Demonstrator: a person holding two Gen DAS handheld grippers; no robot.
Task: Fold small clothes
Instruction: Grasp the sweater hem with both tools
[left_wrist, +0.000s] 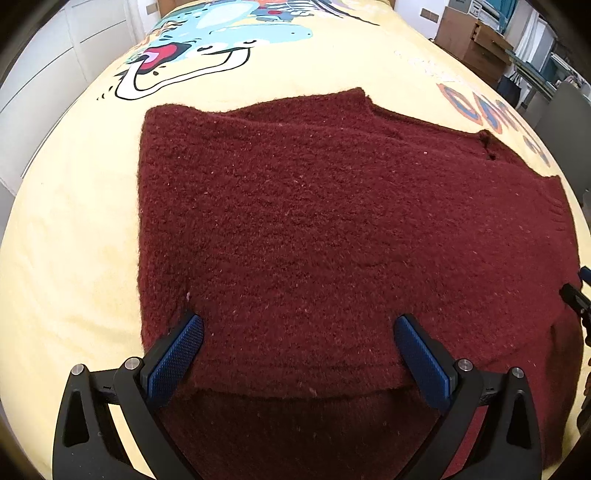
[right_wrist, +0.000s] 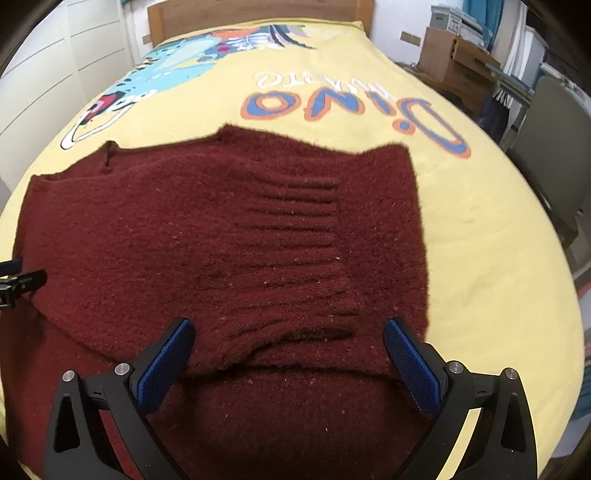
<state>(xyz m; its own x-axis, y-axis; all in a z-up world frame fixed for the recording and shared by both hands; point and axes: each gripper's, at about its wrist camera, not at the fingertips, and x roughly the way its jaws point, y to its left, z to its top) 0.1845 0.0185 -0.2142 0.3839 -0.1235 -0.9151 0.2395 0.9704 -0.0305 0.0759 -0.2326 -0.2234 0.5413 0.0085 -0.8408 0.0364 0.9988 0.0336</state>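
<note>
A dark red knitted sweater (left_wrist: 314, 229) lies partly folded on a yellow bed; a folded layer ends in an edge close to both grippers. It fills the right wrist view (right_wrist: 207, 251) too, with a ribbed cuff or hem (right_wrist: 299, 229) lying on top. My left gripper (left_wrist: 298, 332) is open and empty, fingers over the sweater's near left part. My right gripper (right_wrist: 288, 336) is open and empty over the near right part. Each gripper's tip shows at the other view's edge: the right one (left_wrist: 576, 295) and the left one (right_wrist: 22, 277).
The yellow bedspread (right_wrist: 480, 258) has a cartoon dinosaur print (left_wrist: 207, 44) and "Dino" lettering (right_wrist: 332, 103). A wooden headboard (right_wrist: 258, 14) is at the far end. White cupboards (left_wrist: 55, 66) stand left; boxes and a grey chair (right_wrist: 554, 147) stand right.
</note>
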